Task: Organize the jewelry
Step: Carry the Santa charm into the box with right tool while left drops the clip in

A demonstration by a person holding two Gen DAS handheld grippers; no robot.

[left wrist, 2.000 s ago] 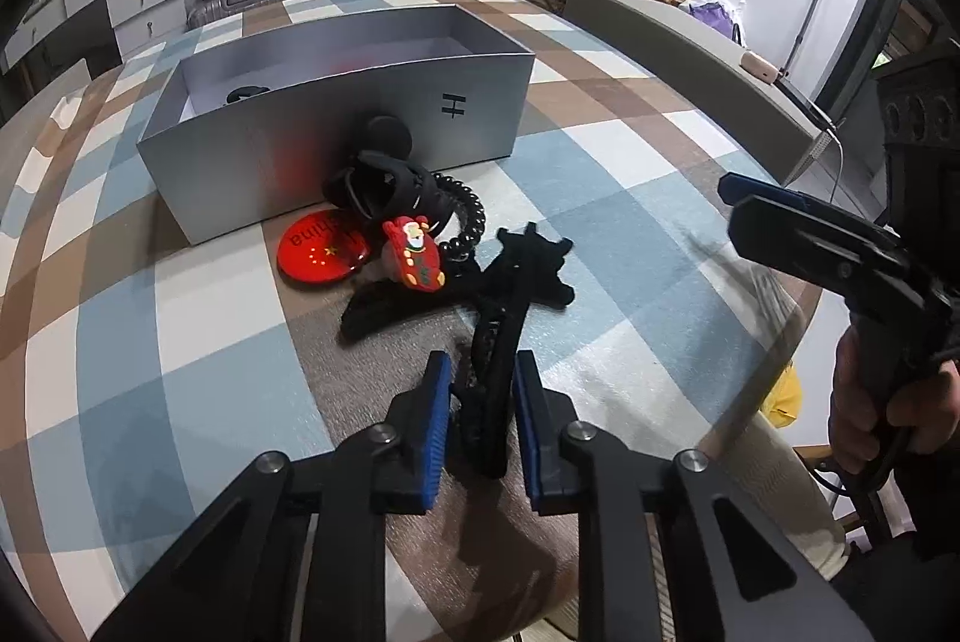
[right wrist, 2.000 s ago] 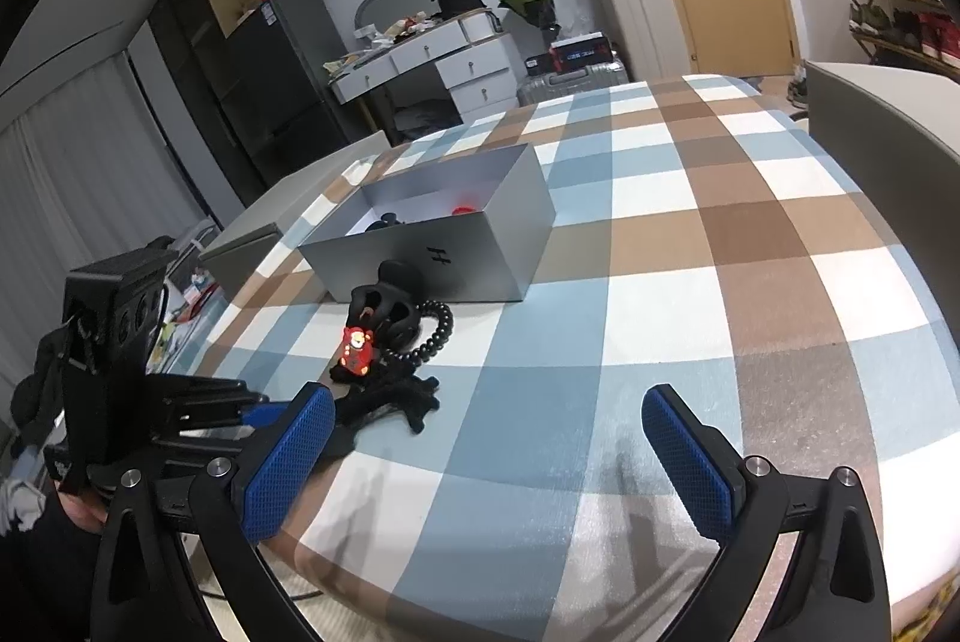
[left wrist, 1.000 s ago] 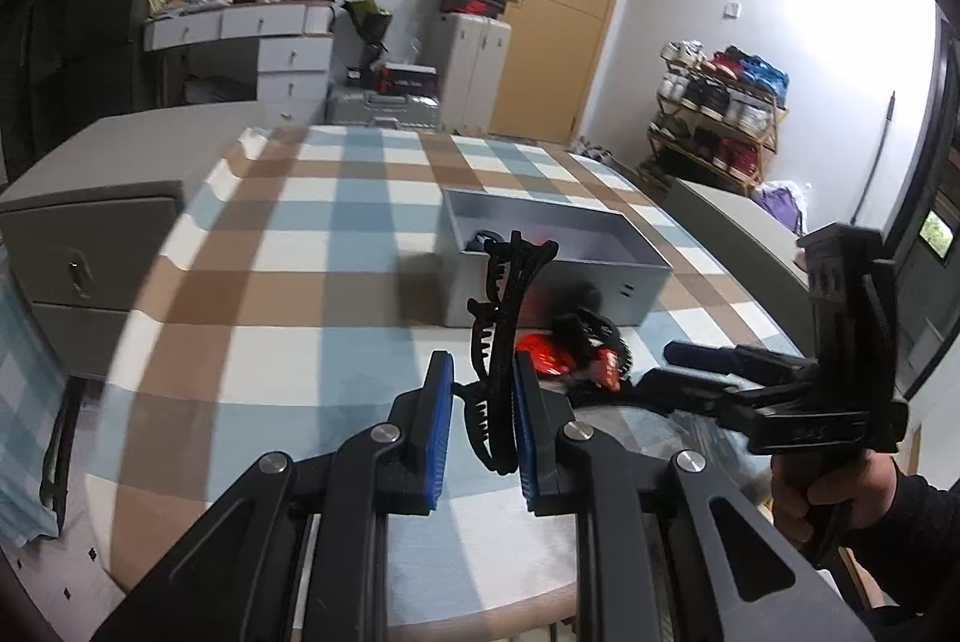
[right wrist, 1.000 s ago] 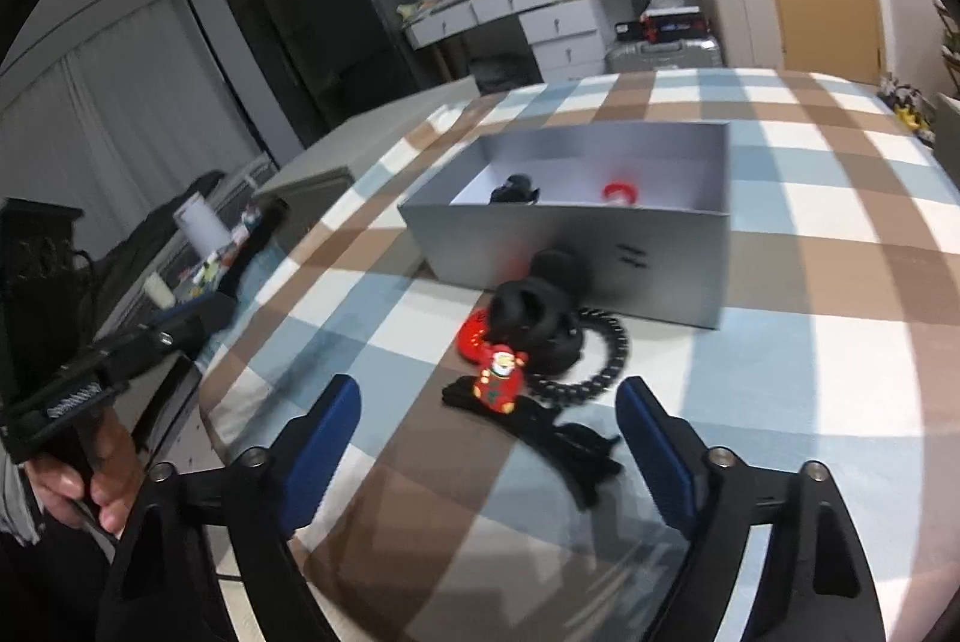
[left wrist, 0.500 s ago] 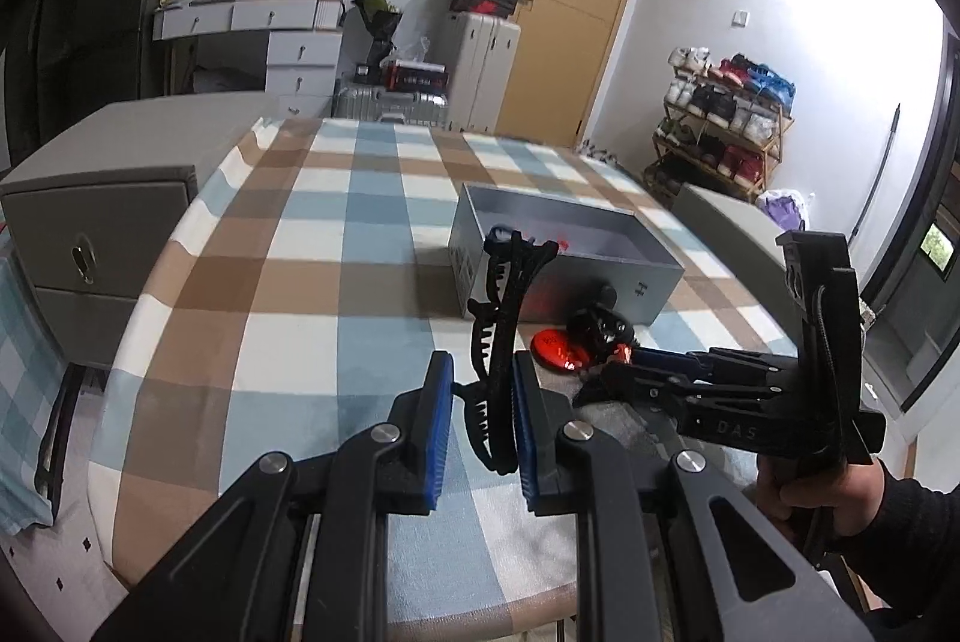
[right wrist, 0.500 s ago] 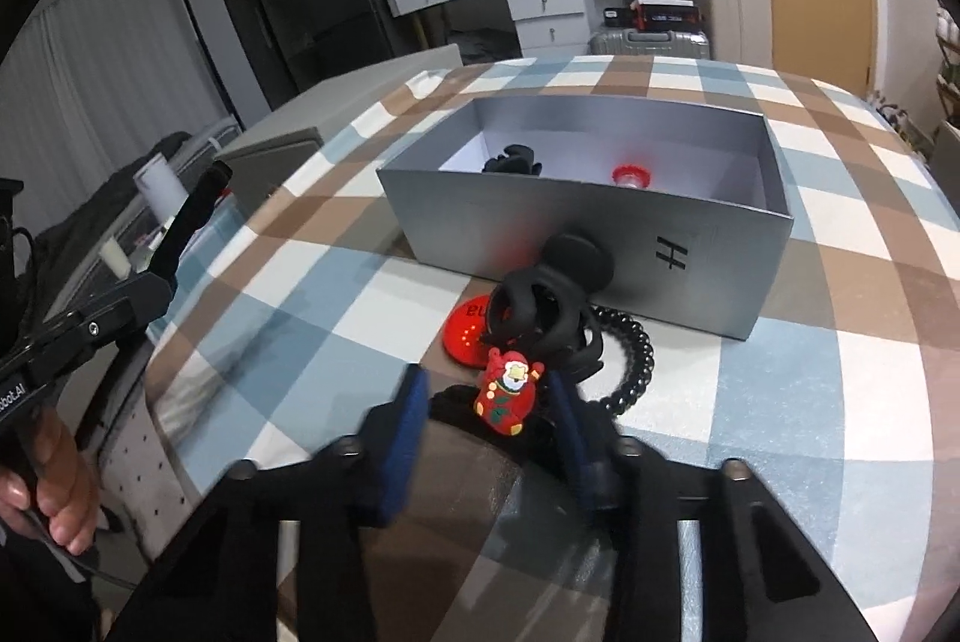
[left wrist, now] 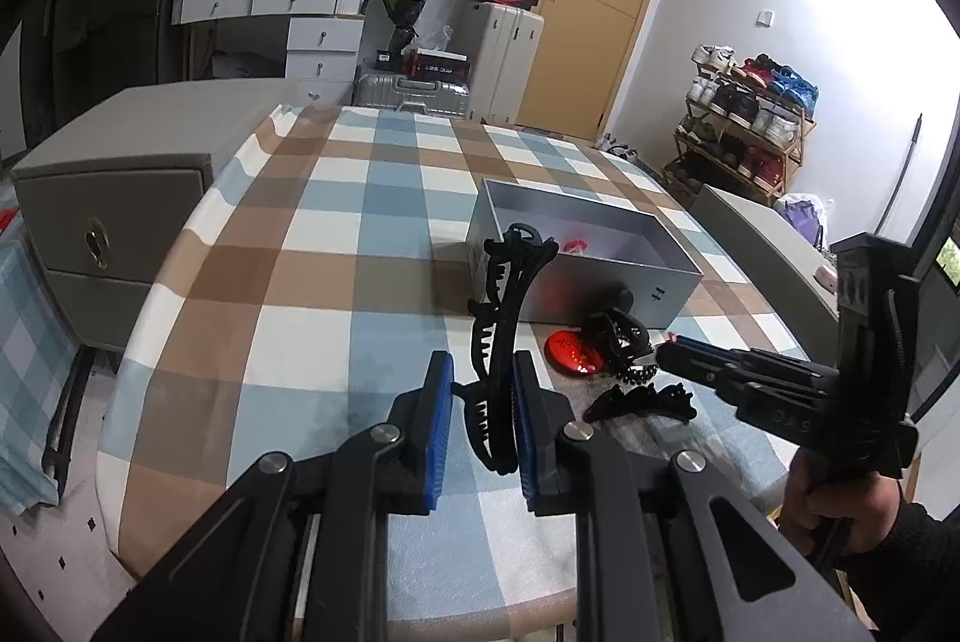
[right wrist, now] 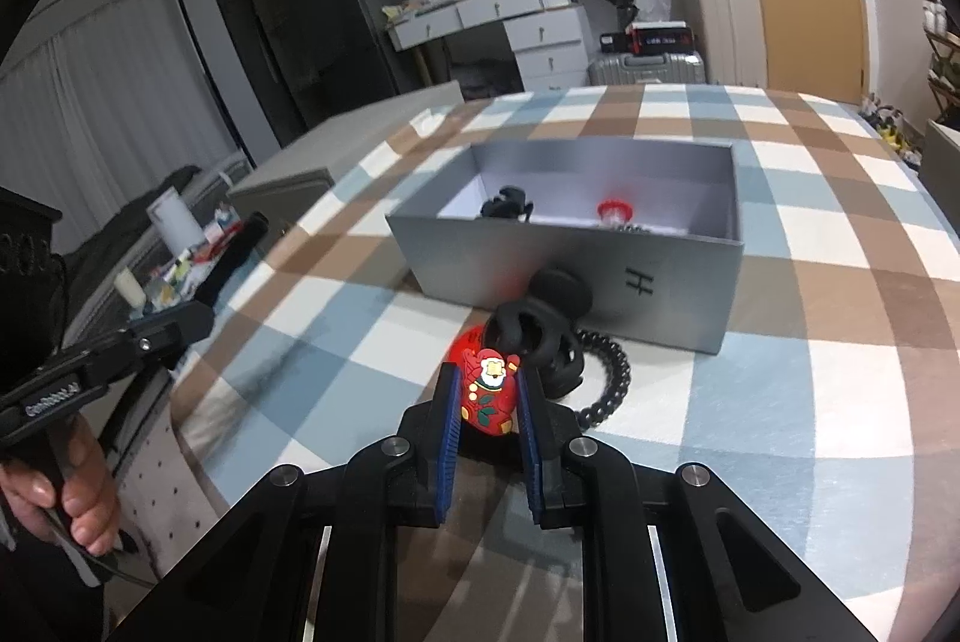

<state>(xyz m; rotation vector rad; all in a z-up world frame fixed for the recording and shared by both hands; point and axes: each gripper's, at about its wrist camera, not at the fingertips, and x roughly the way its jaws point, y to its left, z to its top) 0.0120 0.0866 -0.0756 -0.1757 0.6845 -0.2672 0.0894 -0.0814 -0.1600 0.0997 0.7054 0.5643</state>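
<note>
Tabletop (right wrist: 780, 402): Santa clip (right wrist: 489, 390) between hand-held gripper (right wrist: 487, 432) pads

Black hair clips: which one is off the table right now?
The long toothed banana clip, upright between the left gripper pads. The smaller black claw clip lies flat on the checked tablecloth; another sits inside the grey box.

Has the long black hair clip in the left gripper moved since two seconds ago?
Yes. The long black hair clip, then flat on the tablecloth short of the grey box, now stands lifted in the left gripper.
</note>
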